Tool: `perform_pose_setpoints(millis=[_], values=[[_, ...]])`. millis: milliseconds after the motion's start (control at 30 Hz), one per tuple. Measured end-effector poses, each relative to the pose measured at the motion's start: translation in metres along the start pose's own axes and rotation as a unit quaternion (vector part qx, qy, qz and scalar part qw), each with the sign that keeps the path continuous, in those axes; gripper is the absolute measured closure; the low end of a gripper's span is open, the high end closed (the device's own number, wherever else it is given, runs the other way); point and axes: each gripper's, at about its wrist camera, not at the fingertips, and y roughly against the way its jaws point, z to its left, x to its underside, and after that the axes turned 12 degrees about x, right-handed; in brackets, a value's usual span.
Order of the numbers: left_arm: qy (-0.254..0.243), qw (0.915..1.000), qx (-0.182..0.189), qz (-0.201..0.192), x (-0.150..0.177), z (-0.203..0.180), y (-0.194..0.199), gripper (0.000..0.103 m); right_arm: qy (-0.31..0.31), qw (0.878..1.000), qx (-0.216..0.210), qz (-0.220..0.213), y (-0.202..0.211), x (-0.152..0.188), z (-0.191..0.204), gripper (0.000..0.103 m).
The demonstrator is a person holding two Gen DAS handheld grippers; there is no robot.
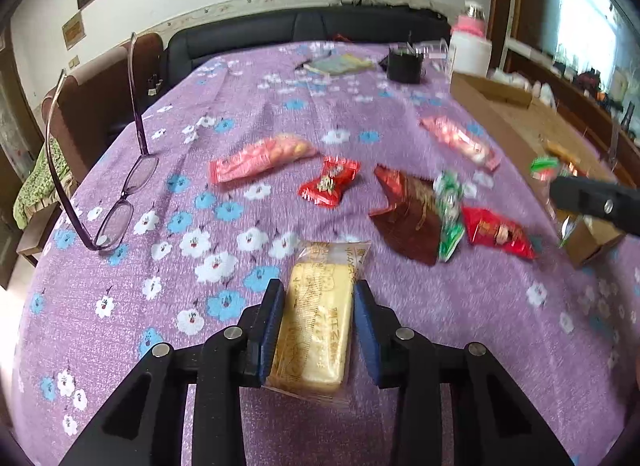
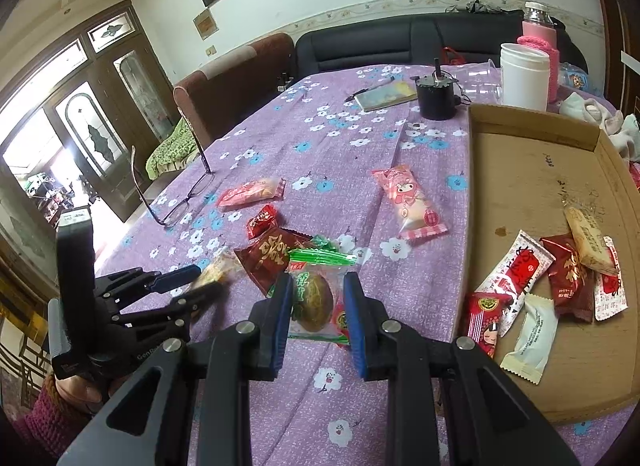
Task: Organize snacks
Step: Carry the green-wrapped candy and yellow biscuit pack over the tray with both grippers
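My left gripper [image 1: 318,286] is shut on a yellow cake packet [image 1: 316,326], blue pads against its long sides. In the right wrist view the left gripper [image 2: 208,280] holds it low over the purple cloth. My right gripper [image 2: 318,280] is shut on a green-edged packet with a brown egg-shaped snack [image 2: 314,300]. Loose on the cloth lie a dark red packet [image 2: 272,258], a small red one [image 2: 262,219], an orange-red one [image 2: 252,191] and a pink one [image 2: 412,201]. To the right, a cardboard tray [image 2: 520,169] holds several wrapped snacks.
Purple-framed glasses [image 1: 120,201] stand open on the cloth to the left. At the far end are a notebook [image 2: 384,95], a black pot [image 2: 436,97], a white jar [image 2: 524,77] and a pink bottle [image 2: 538,31]. Chairs and a dark sofa border the table.
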Motion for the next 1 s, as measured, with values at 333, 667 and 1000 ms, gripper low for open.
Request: perform_pose_setpoints(millis=[333, 667, 1000], values=[[-0.020, 0.9997, -0.013, -0.003, 0.006, -0.007, 0.003, 0.068, -0.001, 1.000, 0.004, -0.001, -0.001, 0.000, 0.000, 0.078], [-0.004, 0.9977, 0.043, -0.052, -0.014, -0.023, 0.034, 0.068, -0.031, 0.999, 0.008, -0.016, 0.006, -0.006, -0.020, 0.078], [-0.045, 0.9925, 0.087, -0.073, -0.050, -0.079, 0.039, 0.068, -0.083, 0.996, 0.025, -0.036, 0.019, -0.017, -0.061, 0.078]])
